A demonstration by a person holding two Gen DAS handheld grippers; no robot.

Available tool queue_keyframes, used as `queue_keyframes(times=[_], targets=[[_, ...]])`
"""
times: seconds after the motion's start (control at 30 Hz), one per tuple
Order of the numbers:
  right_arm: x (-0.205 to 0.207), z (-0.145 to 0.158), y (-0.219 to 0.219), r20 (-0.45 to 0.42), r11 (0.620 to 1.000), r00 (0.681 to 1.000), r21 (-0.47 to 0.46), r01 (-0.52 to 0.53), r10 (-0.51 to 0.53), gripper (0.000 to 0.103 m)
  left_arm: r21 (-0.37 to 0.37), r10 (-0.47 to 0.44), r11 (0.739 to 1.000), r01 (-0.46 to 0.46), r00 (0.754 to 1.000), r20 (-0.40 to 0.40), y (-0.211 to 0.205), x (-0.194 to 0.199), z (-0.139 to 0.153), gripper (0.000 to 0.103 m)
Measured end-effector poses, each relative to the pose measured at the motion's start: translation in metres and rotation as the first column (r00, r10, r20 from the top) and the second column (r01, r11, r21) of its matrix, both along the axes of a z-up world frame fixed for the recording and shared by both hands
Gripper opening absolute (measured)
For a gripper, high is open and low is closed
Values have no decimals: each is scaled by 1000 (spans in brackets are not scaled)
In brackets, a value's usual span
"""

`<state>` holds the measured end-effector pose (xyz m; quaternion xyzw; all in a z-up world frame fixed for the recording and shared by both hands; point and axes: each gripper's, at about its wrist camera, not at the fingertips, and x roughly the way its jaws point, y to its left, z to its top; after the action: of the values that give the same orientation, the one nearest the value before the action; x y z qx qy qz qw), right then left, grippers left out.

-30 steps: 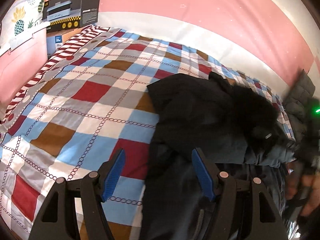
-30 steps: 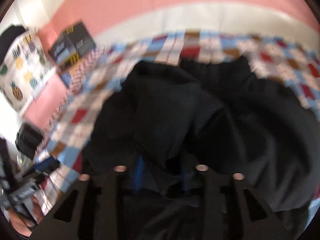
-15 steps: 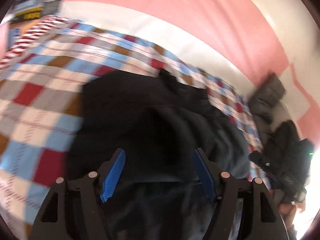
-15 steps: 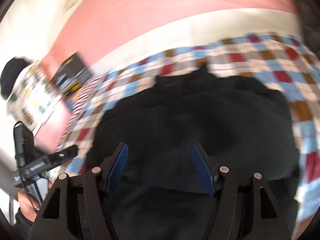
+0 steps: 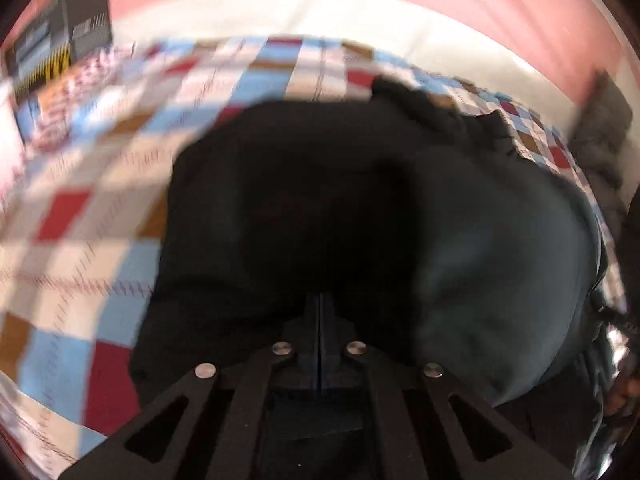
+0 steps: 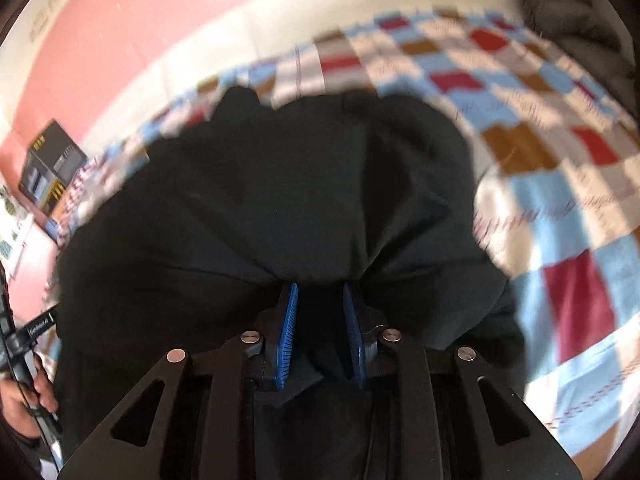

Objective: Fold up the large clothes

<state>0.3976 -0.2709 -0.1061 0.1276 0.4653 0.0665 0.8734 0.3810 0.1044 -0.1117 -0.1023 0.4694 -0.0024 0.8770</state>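
A large black jacket (image 5: 304,200) lies bunched on a checked bedspread (image 5: 80,216); it also fills the middle of the right wrist view (image 6: 260,208). My left gripper (image 5: 320,320) is shut, its jaws pressed together with the jacket's near edge around them. My right gripper (image 6: 318,304) is shut on a fold of the jacket's black cloth, which bunches between the blue pads (image 6: 289,320). Both views are blurred by motion.
The checked bedspread (image 6: 560,184) runs up to a pink and white wall (image 5: 360,8). A black box (image 5: 68,32) stands at the bed's far left corner, also seen in the right wrist view (image 6: 52,168). A dark grey padded coat (image 5: 600,128) lies at the right.
Both grippers were open half a second ago and have closed on the jacket's near edge. Both cameras have swung, and the jacket's cloth now gathers at the right pads.
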Motion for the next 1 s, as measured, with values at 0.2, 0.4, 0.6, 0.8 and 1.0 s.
queue_keyframes(times=[0.2,0.4,0.6,0.8,1.0], targets=[[-14,23,4,7,997,998,-33,-69,69,25,-32,37,999,-33,989,145,-2,-33,59,0],[-9,62,-37,160,1000,987,-16,17,-14,25,27,-118,993,115,963,243,-54,-20,94,13],[39,31,-53,65,999,997,-42,34,-31,25,51,-110,993,105,989,95,-60,35,18,17],[48,0,-39,13,990,1000,-141,-2,4,23,116,-119,988,107,987,107,-69,43,12,16],[-12,48,-42,107,997,994,-74,-10,18,24,139,-127,985,105,978,166,-55,-11,49,17]])
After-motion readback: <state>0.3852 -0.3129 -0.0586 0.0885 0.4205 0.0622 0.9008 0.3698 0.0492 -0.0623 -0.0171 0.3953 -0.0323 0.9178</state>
